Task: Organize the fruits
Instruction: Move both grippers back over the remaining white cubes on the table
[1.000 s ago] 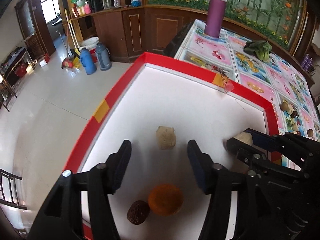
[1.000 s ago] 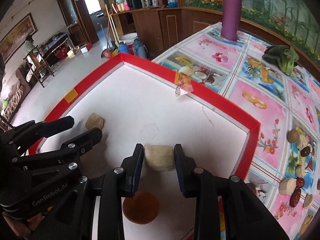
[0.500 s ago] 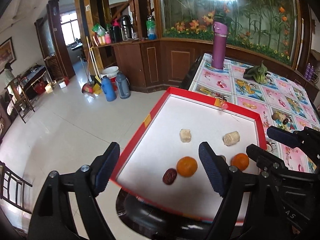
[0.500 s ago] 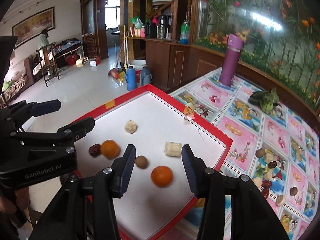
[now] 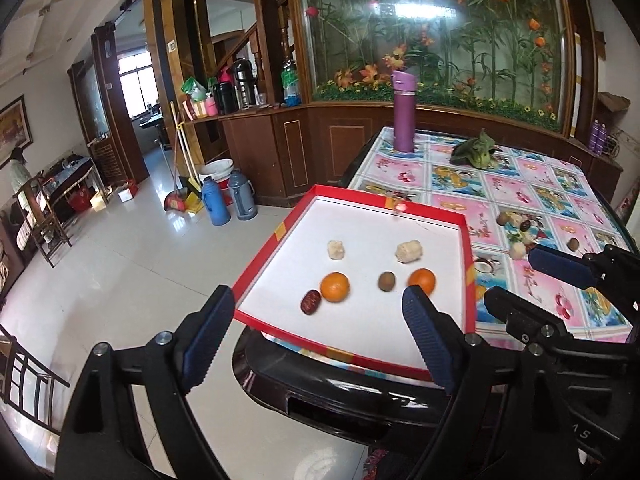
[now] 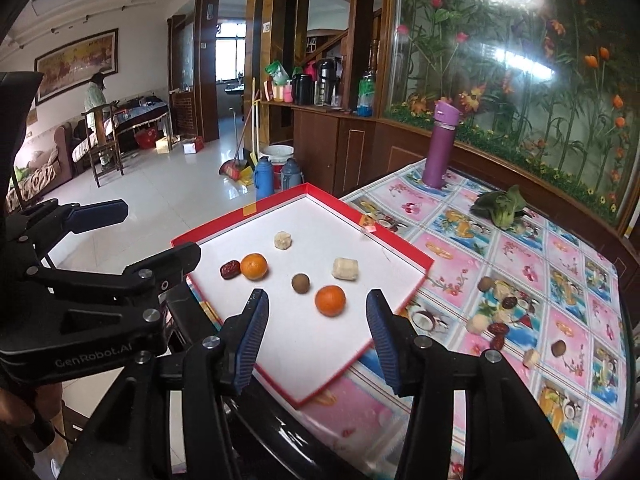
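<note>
Above red tray [image 6: 404, 248], both grippers hover, jaws apart.

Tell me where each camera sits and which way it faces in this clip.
Left wrist: rides the left tongs, looking across the red tray toward the purple flask; its own open fingers show, plus the right tongs.
Right wrist: rides the right tongs, facing the tray's corner and the floral tablecloth; own open fingers and the left tongs show.
Both share tray, two oranges, flask.

Two wrist fisheyes above table edge, both facing the red tray [image 5: 468, 256].
</note>
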Motion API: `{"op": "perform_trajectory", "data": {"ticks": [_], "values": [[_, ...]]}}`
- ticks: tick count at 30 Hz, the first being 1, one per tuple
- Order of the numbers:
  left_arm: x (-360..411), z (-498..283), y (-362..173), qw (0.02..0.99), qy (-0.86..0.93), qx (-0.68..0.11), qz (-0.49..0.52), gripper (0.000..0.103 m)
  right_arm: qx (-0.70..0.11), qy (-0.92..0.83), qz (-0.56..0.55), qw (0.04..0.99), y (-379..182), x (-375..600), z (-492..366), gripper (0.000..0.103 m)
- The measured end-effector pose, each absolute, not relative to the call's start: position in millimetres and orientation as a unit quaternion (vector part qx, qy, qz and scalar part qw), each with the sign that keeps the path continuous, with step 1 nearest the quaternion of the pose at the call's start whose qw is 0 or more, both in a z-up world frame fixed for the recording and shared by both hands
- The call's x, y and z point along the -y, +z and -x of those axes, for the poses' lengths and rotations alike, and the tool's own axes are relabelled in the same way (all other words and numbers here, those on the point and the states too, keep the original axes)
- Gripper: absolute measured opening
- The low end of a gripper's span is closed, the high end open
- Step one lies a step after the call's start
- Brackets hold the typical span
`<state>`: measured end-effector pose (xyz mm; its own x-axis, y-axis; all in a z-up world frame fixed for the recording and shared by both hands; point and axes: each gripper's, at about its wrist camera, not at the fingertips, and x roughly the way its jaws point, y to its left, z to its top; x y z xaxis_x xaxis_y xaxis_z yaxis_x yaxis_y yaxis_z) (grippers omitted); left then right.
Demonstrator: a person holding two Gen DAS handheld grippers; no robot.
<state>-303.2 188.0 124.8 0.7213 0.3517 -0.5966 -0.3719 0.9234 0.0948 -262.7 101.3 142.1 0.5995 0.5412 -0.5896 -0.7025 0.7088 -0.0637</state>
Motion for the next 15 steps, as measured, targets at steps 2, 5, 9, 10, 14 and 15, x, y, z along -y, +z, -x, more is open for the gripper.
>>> {"op": "perform_trajectory", "data": {"ticks": [2, 5, 9, 10, 14, 15], "values": [[-174, 305, 126, 0.929, 0.187, -0.319, 0.006, 0.086, -0.272, 0.347, 0.144, 0.886, 142, -89, 268, 0.051], [-150, 301, 130, 0.932, 0.168, -0.321, -0.010, 0.086, -0.270, 0.335, 0.136, 0.892, 142, -67, 271, 0.051], [-115, 288, 133, 0.938, 0.121, -0.323, -0.024, 0.090, -0.279, 0.310, 0.111, 0.902, 142, -25, 264, 0.053], [-104, 280, 132, 0.939, 0.107, -0.325, -0.031, 0.092, -0.284, 0.300, 0.102, 0.905, 141, -9, 258, 0.054], [-67, 250, 124, 0.937, 0.058, -0.339, -0.056, 0.092, -0.302, 0.245, 0.072, 0.918, 133, 48, 233, 0.056], [-59, 241, 120, 0.935, 0.052, -0.345, -0.062, 0.092, -0.311, 0.230, 0.064, 0.920, 129, 62, 222, 0.056]]}}
